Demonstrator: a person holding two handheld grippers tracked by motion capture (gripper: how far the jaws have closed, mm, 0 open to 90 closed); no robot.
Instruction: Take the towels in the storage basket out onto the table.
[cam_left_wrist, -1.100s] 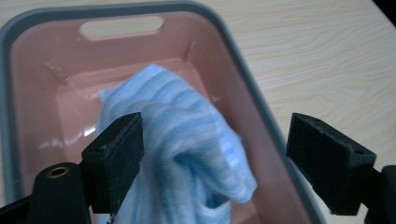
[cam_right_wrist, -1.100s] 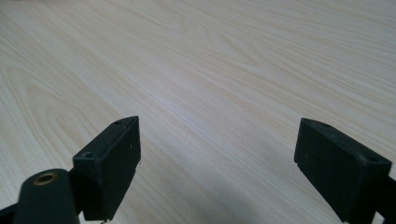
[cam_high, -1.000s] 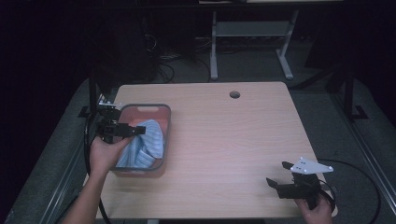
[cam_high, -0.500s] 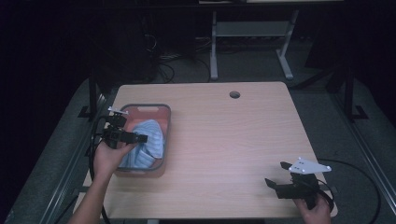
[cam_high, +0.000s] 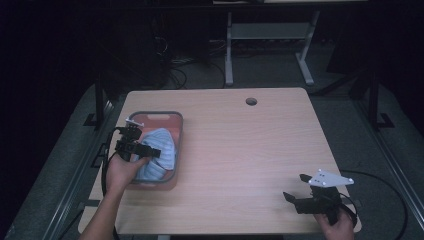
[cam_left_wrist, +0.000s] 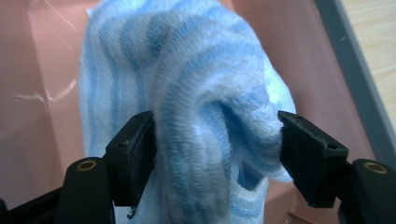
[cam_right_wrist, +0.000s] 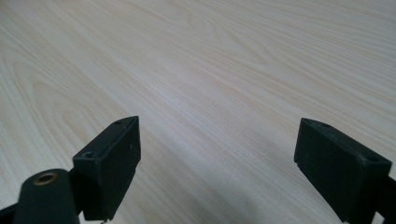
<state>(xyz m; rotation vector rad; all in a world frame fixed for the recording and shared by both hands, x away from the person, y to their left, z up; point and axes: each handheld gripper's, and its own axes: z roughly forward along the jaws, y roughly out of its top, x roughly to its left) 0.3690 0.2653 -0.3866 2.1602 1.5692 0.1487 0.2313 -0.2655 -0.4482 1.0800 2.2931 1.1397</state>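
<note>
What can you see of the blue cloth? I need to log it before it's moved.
The cloth is soft knit, striped pale and deeper blue, bunched in folds. It lies in the pink bin at the table's left side. The left gripper has a fold of it between its jaws, both pads against the fabric.

We see a light wood table with a round hole at 12 o'clock | grey floor around it | pale metal stand legs at 12 o'clock | black cables at 11 o'clock | dark room behind, table lit from above
</note>
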